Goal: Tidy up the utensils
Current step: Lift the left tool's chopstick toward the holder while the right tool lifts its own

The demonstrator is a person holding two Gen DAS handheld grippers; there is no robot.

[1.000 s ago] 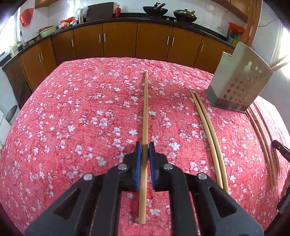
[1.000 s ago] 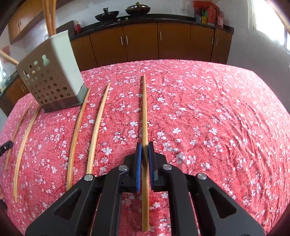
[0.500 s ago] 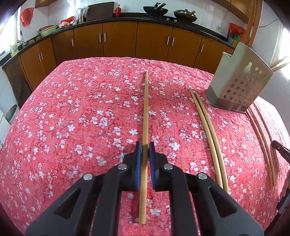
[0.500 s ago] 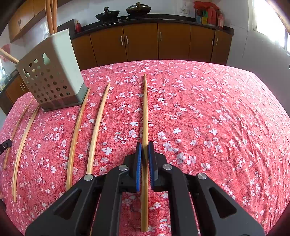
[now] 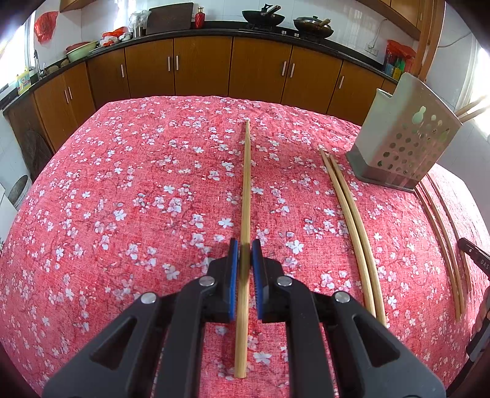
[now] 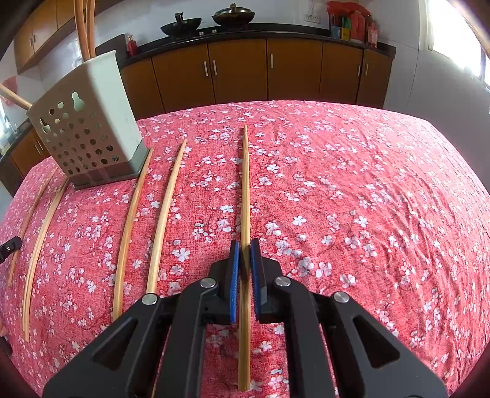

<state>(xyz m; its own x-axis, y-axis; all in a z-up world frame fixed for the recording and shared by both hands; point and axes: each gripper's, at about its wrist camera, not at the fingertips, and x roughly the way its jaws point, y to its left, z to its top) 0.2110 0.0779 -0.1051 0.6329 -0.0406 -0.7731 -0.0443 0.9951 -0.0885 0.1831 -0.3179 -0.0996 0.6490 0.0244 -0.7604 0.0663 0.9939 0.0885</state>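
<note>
With the left gripper (image 5: 244, 254) and the right gripper (image 6: 244, 254) we each clamp a chopstick (image 5: 246, 196) (image 6: 245, 189) near its thick end, and we judge it light, stiff and a little slippery.

Home kitchen, brown wooden cabinets (image 5: 202, 69) under a dark countertop (image 5: 214, 26), two woks (image 5: 263, 16) on a stove, cutting board (image 5: 170, 13) against white tiled wall, table with red floral tablecloth (image 5: 122, 199), perforated utensil holder (image 5: 404, 144)
</note>
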